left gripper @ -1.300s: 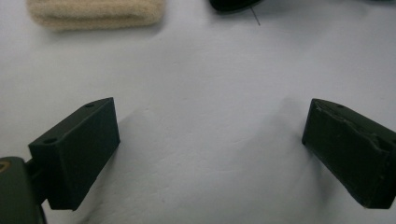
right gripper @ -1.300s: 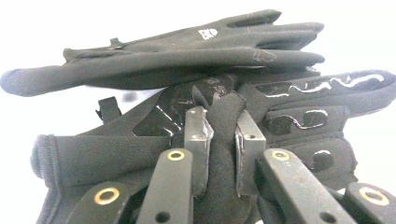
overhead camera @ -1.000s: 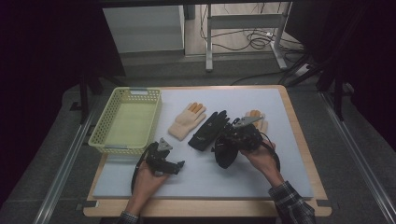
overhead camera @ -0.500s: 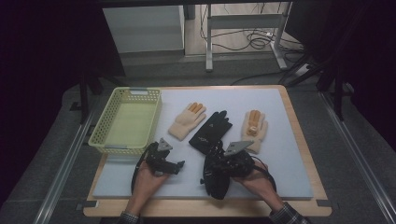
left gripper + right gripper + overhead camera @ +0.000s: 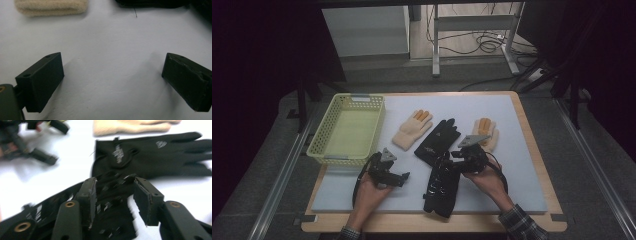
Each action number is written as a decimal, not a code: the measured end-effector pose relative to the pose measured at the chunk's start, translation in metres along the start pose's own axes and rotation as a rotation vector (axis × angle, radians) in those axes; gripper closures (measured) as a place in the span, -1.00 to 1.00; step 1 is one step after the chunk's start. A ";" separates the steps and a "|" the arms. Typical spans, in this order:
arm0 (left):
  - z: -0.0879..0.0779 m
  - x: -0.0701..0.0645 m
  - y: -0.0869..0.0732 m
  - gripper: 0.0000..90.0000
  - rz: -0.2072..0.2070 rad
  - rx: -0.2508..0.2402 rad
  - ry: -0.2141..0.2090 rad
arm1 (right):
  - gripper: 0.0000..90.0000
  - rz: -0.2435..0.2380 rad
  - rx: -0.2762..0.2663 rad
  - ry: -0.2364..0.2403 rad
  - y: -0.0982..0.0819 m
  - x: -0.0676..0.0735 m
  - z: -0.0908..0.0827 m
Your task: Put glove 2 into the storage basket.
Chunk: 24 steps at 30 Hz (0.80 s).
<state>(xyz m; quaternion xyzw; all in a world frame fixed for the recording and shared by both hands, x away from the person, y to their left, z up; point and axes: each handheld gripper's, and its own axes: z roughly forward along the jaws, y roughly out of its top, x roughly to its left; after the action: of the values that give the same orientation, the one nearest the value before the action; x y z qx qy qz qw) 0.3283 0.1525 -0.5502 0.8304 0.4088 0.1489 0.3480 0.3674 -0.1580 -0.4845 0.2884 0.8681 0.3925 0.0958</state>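
A black glove lies lengthwise on the white mat, its near end by the front edge. My right gripper is at its far end. The jaws have just been opening, and that glove sits loose between the parted pads. A second black glove lies flat further back, beside a cream glove. Another cream glove with orange fingertips is at the back right. My left gripper rests open on the bare mat, nothing between its jaws.
A yellow-green mesh basket stands at the left edge of the table. The cream glove's cuff lies just beyond my left jaws. My left gripper shows blurred in the right gripper view. Dark floor surrounds the table.
My right hand has come from the back gloves toward the front, bringing the black glove down onto the mat, and its jaws have parted. The left hand stayed still.
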 end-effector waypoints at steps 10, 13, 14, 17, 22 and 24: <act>0.000 0.000 0.000 -0.91 -0.002 -0.001 0.000 | 0.23 0.021 -0.003 -0.063 0.030 -0.024 0.037; 0.000 0.000 0.000 -0.91 -0.002 -0.001 0.000 | 0.15 0.027 0.018 -0.108 0.036 -0.028 0.053; 0.000 0.000 0.000 -0.91 -0.002 -0.001 0.000 | 0.11 0.036 0.024 -0.125 0.037 -0.030 0.058; 0.000 0.000 0.000 -0.91 -0.002 -0.001 0.000 | 0.01 0.071 0.038 -0.147 0.040 -0.034 0.070; 0.000 0.000 0.000 -0.91 -0.002 -0.002 0.000 | -0.06 0.078 0.096 -0.215 0.042 -0.035 0.093; 0.000 0.000 0.000 -0.91 -0.001 0.000 0.000 | 0.11 0.078 0.091 -0.234 0.041 -0.034 0.100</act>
<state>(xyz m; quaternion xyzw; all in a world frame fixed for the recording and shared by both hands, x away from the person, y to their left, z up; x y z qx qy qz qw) 0.3283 0.1525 -0.5502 0.8303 0.4090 0.1486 0.3483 0.4520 -0.0940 -0.5236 0.3695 0.8561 0.3199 0.1678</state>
